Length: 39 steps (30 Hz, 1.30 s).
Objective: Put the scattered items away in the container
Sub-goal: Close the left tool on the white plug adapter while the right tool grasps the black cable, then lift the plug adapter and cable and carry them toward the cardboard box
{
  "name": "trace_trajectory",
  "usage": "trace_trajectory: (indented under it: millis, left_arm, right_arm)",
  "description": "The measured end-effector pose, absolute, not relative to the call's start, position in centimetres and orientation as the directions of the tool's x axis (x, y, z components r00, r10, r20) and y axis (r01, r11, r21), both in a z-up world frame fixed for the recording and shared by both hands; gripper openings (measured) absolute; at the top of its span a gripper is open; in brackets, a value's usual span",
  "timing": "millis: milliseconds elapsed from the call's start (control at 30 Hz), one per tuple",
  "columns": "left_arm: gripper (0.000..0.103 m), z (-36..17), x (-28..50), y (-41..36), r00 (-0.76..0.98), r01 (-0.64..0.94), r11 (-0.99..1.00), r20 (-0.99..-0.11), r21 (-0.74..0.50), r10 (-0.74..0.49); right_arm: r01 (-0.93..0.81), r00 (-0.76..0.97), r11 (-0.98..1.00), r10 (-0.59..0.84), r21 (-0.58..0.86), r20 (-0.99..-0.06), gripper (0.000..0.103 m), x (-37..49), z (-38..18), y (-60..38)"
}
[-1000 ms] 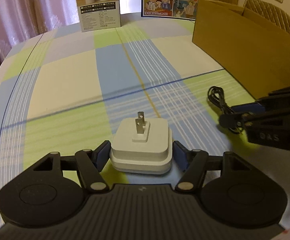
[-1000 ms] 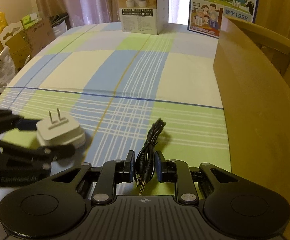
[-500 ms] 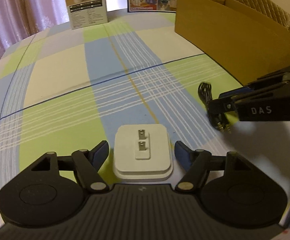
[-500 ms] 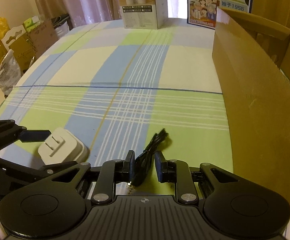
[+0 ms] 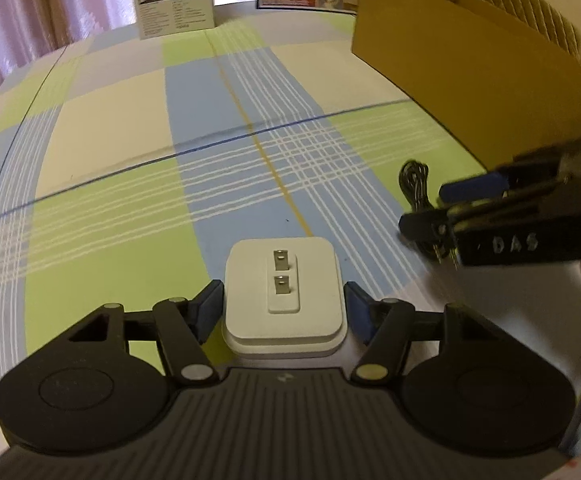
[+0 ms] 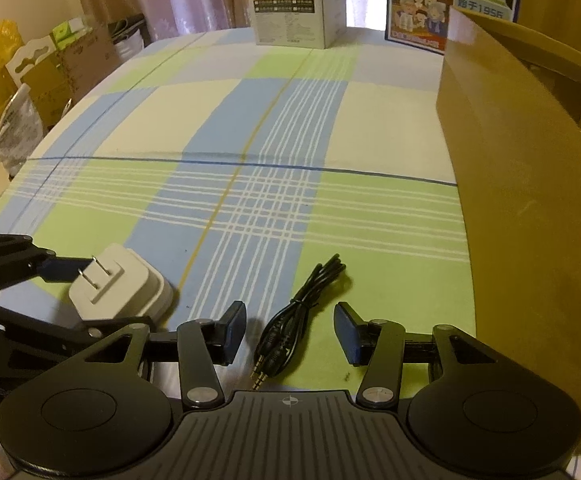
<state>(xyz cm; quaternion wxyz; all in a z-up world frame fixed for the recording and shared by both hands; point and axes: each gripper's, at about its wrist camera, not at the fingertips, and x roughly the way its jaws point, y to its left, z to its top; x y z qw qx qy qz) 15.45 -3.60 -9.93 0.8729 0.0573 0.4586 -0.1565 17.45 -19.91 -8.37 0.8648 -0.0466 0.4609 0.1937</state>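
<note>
Just a moment before, the right gripper (image 6: 290, 330) had been pinched on the black audio cable (image 6: 295, 312); now its jaws were opening and stood clear on both sides of the cable, which lay loose on the checked tablecloth (image 6: 250, 128) between them. The pads did not touch it. So the cable was released on the table, not in the container, and I judged that this grasp had to be made again.

The left gripper (image 5: 283, 306) was closing on the white plug adapter (image 5: 282, 296), which earlier had more free room on each side. The adapter sat flat with its two prongs up, between the blue pads; the left pad looked about touching its side, the right pad still had a small gap. I judged it not yet gripped.

From the right gripper, the adapter was at about ten o'clock and the cardboard box (image 6: 530, 200) at about two o'clock, its tall brown wall running along the right side of the table. From the left gripper, the cable and the other gripper were at two o'clock. Both items would need to go up over that wall. The middle of the table toward twelve o'clock was open; only a small carton (image 6: 290, 20) and a printed carton (image 6: 450, 4) stood at the far edge.
</note>
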Motion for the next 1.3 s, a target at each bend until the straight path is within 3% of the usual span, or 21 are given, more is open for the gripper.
trace_trajectory:
  millis: [167,233,300,367,867,1033,1300]
  left_arm:
    - [0.060,-9.9,15.6,-3.4,0.539,0.310,0.950,-0.818,-0.033,-0.204]
    - [0.060,-10.0,15.5,-3.6,0.537,0.317,0.948,-0.820,-0.022,-0.199]
    - [0.060,-10.0,15.5,-3.8,0.540,0.324,0.946,-0.820,-0.005,-0.189]
    - [0.061,-10.1,15.6,-3.9,0.539,0.328,0.945,-0.822,0.003,-0.184]
    - [0.062,-10.3,15.7,-3.9,0.533,0.329,0.944,-0.826,0.001,-0.185]
    - [0.060,-10.3,15.8,-4.0,0.530,0.333,0.943,-0.825,-0.011,-0.197]
    - [0.060,-9.3,15.8,-3.1,0.572,0.289,0.954,-0.786,-0.074,-0.234]
  right_arm:
    - [-0.421,0.496,0.904,0.298,0.073,-0.815,0.045,18.0,-8.8,-19.2]
    - [-0.443,0.486,0.893,0.317,0.083,-0.815,0.036,17.7,-8.7,-19.1]
    - [-0.454,0.475,0.886,0.330,0.094,-0.815,0.019,17.3,-8.6,-19.2]
    - [-0.449,0.487,0.889,0.326,0.088,-0.810,0.014,17.1,-8.3,-19.4]
    - [-0.505,0.489,0.863,0.285,-0.001,-0.825,0.015,16.9,-8.8,-17.7]
    - [-0.505,0.484,0.863,0.284,0.001,-0.828,0.010,16.9,-8.8,-17.5]
    - [-0.445,0.567,0.895,0.296,0.017,-0.769,0.010,17.0,-7.2,-18.7]
